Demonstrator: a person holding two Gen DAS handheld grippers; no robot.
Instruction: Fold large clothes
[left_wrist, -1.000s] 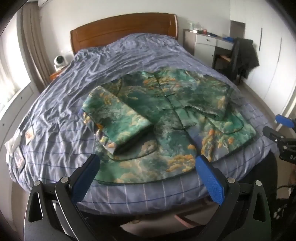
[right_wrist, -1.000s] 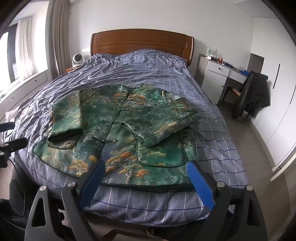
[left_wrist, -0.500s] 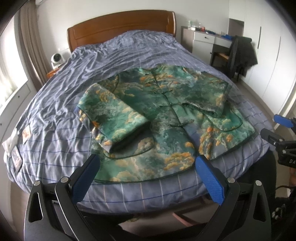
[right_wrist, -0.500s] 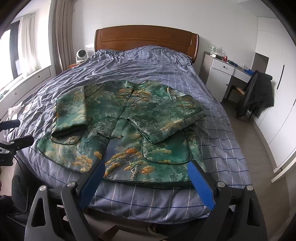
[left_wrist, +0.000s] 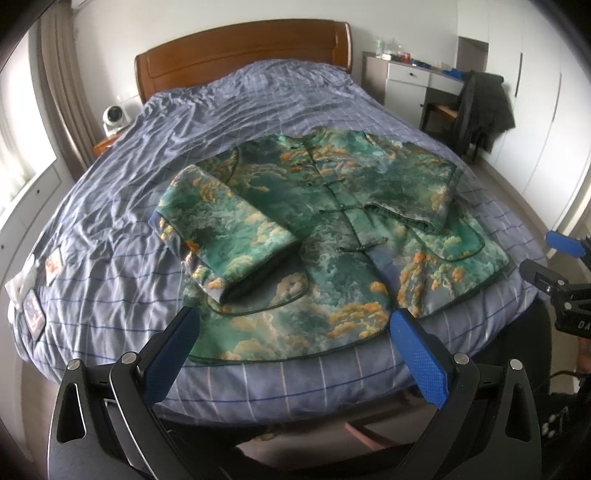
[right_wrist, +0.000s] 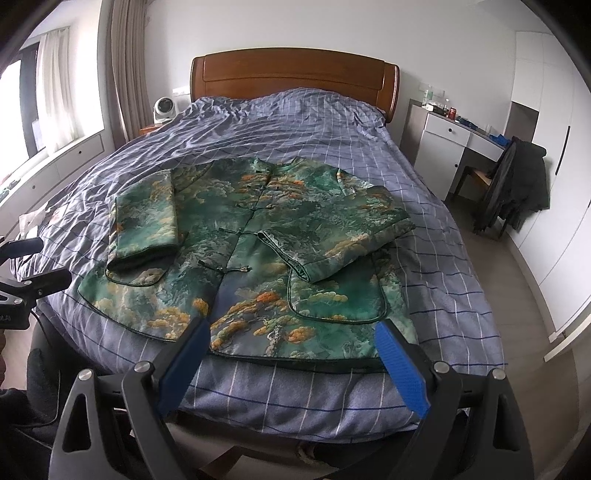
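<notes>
A green jacket (left_wrist: 325, 221) (right_wrist: 258, 236) with orange and white cloud patterns lies flat, front up, near the foot of the bed. Both sleeves are folded in over the body: the left sleeve (left_wrist: 225, 229) (right_wrist: 146, 218) and the right sleeve (left_wrist: 410, 206) (right_wrist: 343, 236). My left gripper (left_wrist: 291, 325) hangs open above the hem at the bed's foot, touching nothing. My right gripper (right_wrist: 291, 332) is also open, over the hem's right half. Each gripper shows at the edge of the other's view, the right gripper (left_wrist: 554, 266) and the left gripper (right_wrist: 26, 266).
The bed has a wrinkled blue checked cover (left_wrist: 240, 110) (right_wrist: 295, 122) and a wooden headboard (right_wrist: 295, 77). A white fan (right_wrist: 164, 109) stands at the left of it. A white desk (right_wrist: 454, 147) and a chair with dark clothes (right_wrist: 517, 184) stand right. Papers (left_wrist: 33, 288) lie on the bed's left edge.
Both grippers have drawn slightly closer to the bed and tilted a little, so the jacket sits lower and larger in view. The jacket itself has not moved.
</notes>
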